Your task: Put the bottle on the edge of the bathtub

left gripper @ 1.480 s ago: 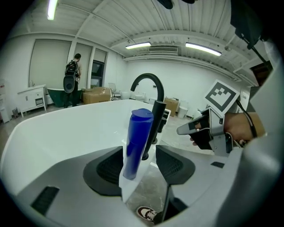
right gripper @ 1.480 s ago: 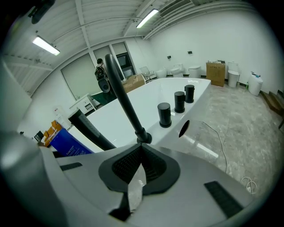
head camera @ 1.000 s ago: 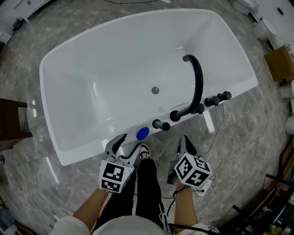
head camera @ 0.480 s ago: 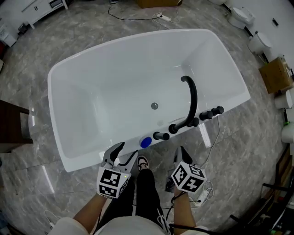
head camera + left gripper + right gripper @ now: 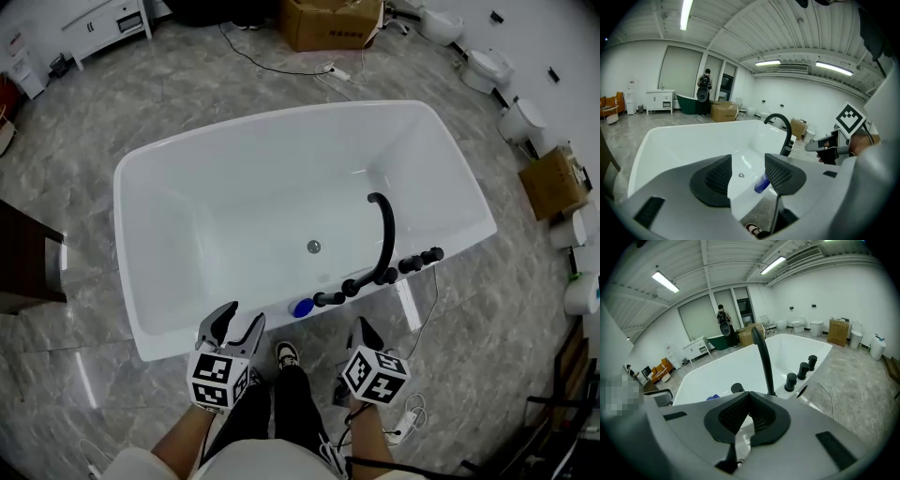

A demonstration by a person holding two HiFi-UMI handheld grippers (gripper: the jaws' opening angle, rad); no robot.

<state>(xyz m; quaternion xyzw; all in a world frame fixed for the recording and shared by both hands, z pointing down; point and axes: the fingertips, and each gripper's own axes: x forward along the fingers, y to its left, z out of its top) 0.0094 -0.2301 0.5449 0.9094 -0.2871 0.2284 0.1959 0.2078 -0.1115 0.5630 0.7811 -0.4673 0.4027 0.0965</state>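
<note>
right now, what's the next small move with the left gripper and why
Probably none toward the bottle: I'd just lower the left gripper to rest. The blue bottle already sits on the bathtub rim, beside the black taps. The left gripper's jaws stand apart and empty, short of it. The right gripper is shut on nothing.

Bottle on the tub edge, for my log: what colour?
The bottle is blue, clearest in the head view.
</note>
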